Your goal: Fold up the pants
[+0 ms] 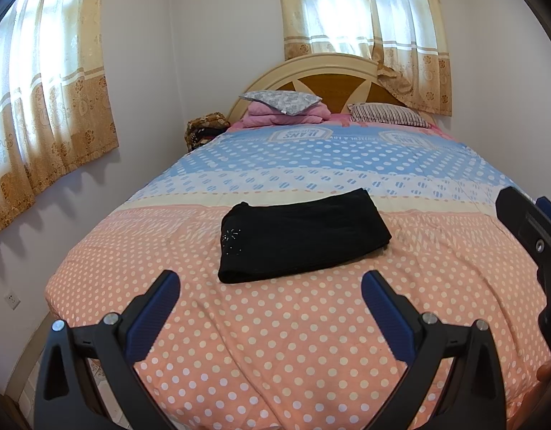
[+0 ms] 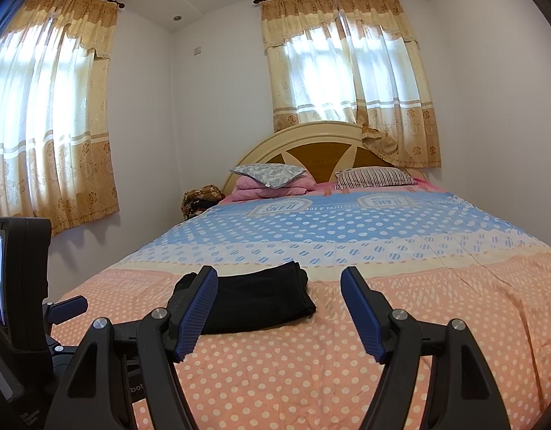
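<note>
From the left wrist: black pants (image 1: 304,236) lying folded into a compact, thick rectangle on the peach, dotted part of the bedspread (image 1: 275,340), ahead of and apart from the left gripper (image 1: 271,288), jaws spread wide and empty, held above the cover. At the right border, part of the right gripper's body, touching nothing. Far off by the headboard (image 1: 333,71), pillows (image 1: 281,102), well apart from the work. From the right wrist: right gripper (image 2: 279,286) likewise spread wide and holding nothing, the pants (image 2: 257,301) ahead and a little left, partly hidden behind the left finger (image 2: 198,308); at the left border, the other tool's body with a small screen. Folding seemingly complete or nearly so, judging by the tidy bundle. If a last touch is wanted: approach low and level, press flat along the top layer rather than pinching an edge, avoid dragging the stack across the cover, lift away straight so no layer catches on the ribbed pads.
</note>
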Motion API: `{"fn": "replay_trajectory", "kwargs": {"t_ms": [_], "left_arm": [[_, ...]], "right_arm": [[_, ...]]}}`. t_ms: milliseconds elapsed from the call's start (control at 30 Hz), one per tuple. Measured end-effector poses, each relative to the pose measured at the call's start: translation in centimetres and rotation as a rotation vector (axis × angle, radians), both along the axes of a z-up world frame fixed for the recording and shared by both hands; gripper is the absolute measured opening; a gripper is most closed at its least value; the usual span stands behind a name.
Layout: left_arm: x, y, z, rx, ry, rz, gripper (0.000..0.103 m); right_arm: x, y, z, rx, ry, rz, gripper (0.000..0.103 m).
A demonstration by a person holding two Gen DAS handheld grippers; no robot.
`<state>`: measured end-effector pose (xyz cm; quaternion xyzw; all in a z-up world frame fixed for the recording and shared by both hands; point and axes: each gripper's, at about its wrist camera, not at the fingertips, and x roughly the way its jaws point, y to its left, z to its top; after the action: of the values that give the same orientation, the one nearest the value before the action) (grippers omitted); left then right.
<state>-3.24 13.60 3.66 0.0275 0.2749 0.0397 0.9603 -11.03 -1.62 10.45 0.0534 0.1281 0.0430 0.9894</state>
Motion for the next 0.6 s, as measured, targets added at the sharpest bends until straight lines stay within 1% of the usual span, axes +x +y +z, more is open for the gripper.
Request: {"fn": "replay_trajectory", "kwargs": {"t_ms": [600], "left_arm": [[0.10,0.21,-0.16,0.002,0.006,0.002,0.103]], "right_arm": [[0.07,-0.12,-0.22,0.003,0.010,0.007,0.073]]}}
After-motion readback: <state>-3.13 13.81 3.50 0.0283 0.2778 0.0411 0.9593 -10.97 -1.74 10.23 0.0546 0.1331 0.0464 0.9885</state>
